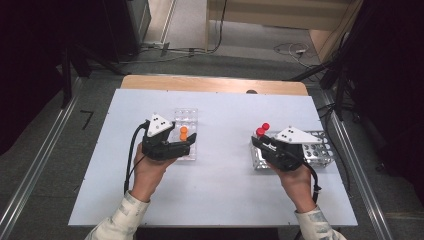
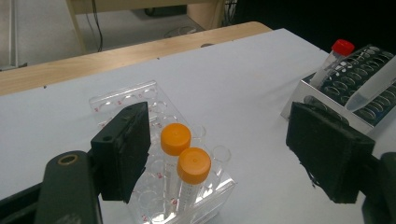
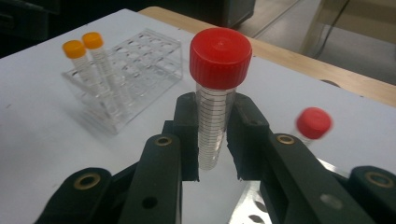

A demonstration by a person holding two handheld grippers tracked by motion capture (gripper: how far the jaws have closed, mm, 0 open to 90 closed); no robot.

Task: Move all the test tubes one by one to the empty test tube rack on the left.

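Note:
A clear plastic rack (image 1: 186, 116) holds two orange-capped tubes (image 1: 183, 133) upright. My left gripper (image 1: 191, 142) is open, its jaws on either side of the rack's near end. In the left gripper view the two orange-capped tubes (image 2: 184, 154) stand between the wide-apart pads (image 2: 123, 154) of the left gripper (image 2: 224, 154) without touching them. My right gripper (image 1: 260, 141) is shut on a red-capped tube (image 1: 260, 132) beside the metal rack (image 1: 320, 152). In the right gripper view the gripper (image 3: 215, 140) clamps this red-capped tube (image 3: 215, 116) below its cap. A second red-capped tube (image 3: 314, 122) stands behind, blurred.
The white table top (image 1: 220, 190) ends in a wooden strip (image 1: 210, 84) at the far side. The metal rack (image 2: 369, 65) has many unfilled holes and one red-capped tube (image 2: 342, 46). A clear conical tube tip (image 2: 366, 93) slants over it. Cables lie on the floor (image 1: 295, 50) beyond.

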